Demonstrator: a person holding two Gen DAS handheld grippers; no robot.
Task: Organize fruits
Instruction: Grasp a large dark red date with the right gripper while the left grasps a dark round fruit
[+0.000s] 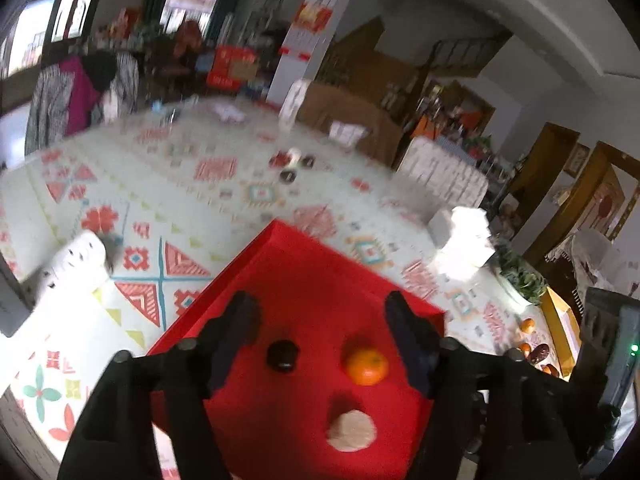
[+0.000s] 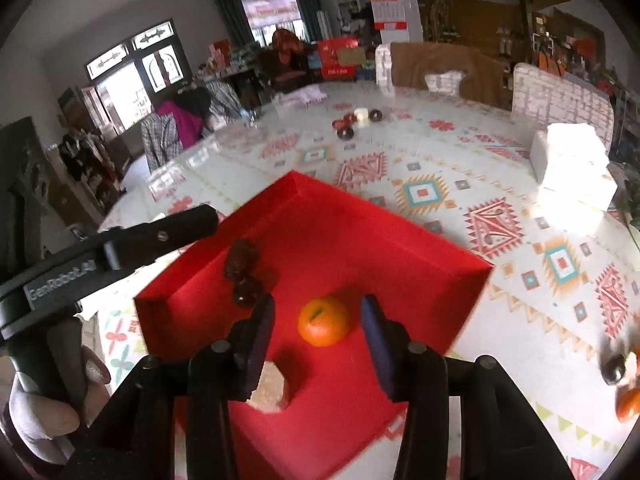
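Observation:
A red box [image 1: 304, 256] [image 2: 420, 248] lies open on the patterned table. Inside lie an orange tangerine [image 1: 367, 366] [image 2: 323, 321], a dark round fruit [image 1: 282, 355] [image 2: 245, 292], a dark wrinkled fruit [image 2: 240, 258] and a pale beige round item [image 1: 352, 430] [image 2: 272, 390]. My left gripper [image 1: 322, 322] is open and empty above the box. My right gripper [image 2: 318, 320] is open, its fingers either side of the tangerine, apart from it. The left gripper also shows in the right wrist view [image 2: 200, 218].
More fruit lies on the table to the right [image 1: 534, 344] [image 2: 622, 376]. A white tissue box [image 2: 572, 168] [image 1: 464, 240] stands at the right, small items [image 2: 358, 120] at the far middle, a white roll [image 1: 76, 260] at the left.

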